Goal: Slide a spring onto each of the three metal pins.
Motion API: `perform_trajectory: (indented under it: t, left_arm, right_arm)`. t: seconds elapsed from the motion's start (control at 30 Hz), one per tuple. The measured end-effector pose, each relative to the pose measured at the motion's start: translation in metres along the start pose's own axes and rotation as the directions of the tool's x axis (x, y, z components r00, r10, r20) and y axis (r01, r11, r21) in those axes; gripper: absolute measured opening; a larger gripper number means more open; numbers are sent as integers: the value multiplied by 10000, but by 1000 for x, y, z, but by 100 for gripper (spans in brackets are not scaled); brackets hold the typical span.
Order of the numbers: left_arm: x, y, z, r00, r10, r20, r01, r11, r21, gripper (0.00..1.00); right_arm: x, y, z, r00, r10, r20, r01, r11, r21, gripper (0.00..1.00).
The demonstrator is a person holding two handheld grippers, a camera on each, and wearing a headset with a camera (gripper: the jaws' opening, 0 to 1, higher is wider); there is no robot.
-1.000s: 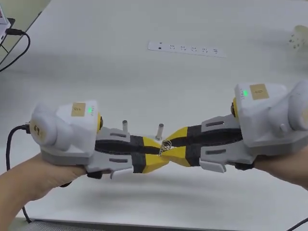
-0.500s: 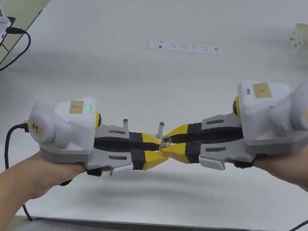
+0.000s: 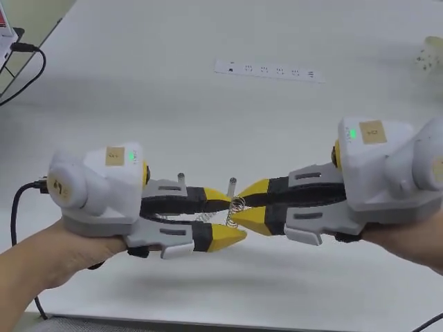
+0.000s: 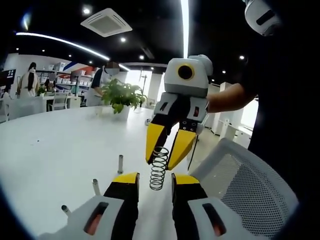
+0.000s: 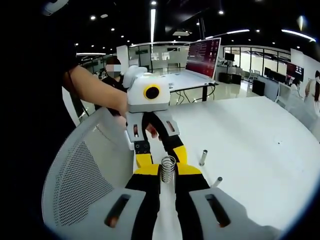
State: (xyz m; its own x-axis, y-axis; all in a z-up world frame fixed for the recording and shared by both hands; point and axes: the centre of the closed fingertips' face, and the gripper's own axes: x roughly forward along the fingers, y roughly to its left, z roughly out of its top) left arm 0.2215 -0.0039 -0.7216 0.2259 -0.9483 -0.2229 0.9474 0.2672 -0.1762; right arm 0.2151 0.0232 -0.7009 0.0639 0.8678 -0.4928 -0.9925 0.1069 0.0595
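Note:
My right gripper (image 3: pixel 236 208) comes in from the right and is shut on a small coiled metal spring (image 3: pixel 237 204). In the left gripper view the spring (image 4: pixel 159 170) hangs from the right gripper (image 4: pixel 160 164), with its lower end between my own tips. Facing it from the left, my left gripper (image 3: pixel 234 217) stands open, its yellow jaws spread on either side of the spring. In the right gripper view the spring (image 5: pixel 167 168) stands upright between the right gripper's (image 5: pixel 167 173) tips. Three short metal pins (image 4: pixel 120 164) stand upright on the white table behind the jaws; two pins (image 3: pixel 232 182) rise behind them in the head view.
A white power strip (image 3: pixel 268 70) lies across the far middle of the table (image 3: pixel 208 117). A black cable (image 3: pixel 31 66) loops at the far left edge. A white mesh chair (image 4: pixel 235 190) stands beside the table. Potted plants (image 4: pixel 122 95) sit at the table's far end.
The left gripper's jaws have opened and let go of the spring. The right gripper still holds it in about the same place.

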Motion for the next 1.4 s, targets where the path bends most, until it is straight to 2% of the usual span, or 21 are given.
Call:
perform_trajectory:
  t: [0.33,0.43,0.6,0.73,0.93,1.17,1.4]
  left_arm:
    - [-5,4,-6,9995,258,-183,-258,9997,34,28]
    - [-8,6,-7,9990,400,-190,-400,9992,32,34]
    - [-16,10,-12,9972,625,-416,-622,9980,83,40]
    - [-23,16,-14,9948,944,-379,-942,9955,71,47]
    - [-32,21,-20,9916,1166,-567,-1155,9931,223,54]
    - [-52,31,-26,9809,1866,-548,-1868,9824,17,61]
    - [-73,46,-32,9614,2688,-584,-2697,9629,-90,71]
  right_arm:
    - [-2,-3,2,10000,-80,-7,80,10000,-36,8]
    - [-2,-5,3,9999,-121,35,121,9999,-28,8]
    - [-3,-6,3,9998,-190,21,190,9998,-54,8]
    - [-3,-8,3,9997,-257,32,257,9996,-66,8]
    - [-5,-11,2,9992,-410,5,410,9991,-103,8]
    - [-9,-16,-3,9978,-658,-3,658,9978,49,8]
    - [-10,-18,-7,9963,-857,-46,857,9963,79,8]
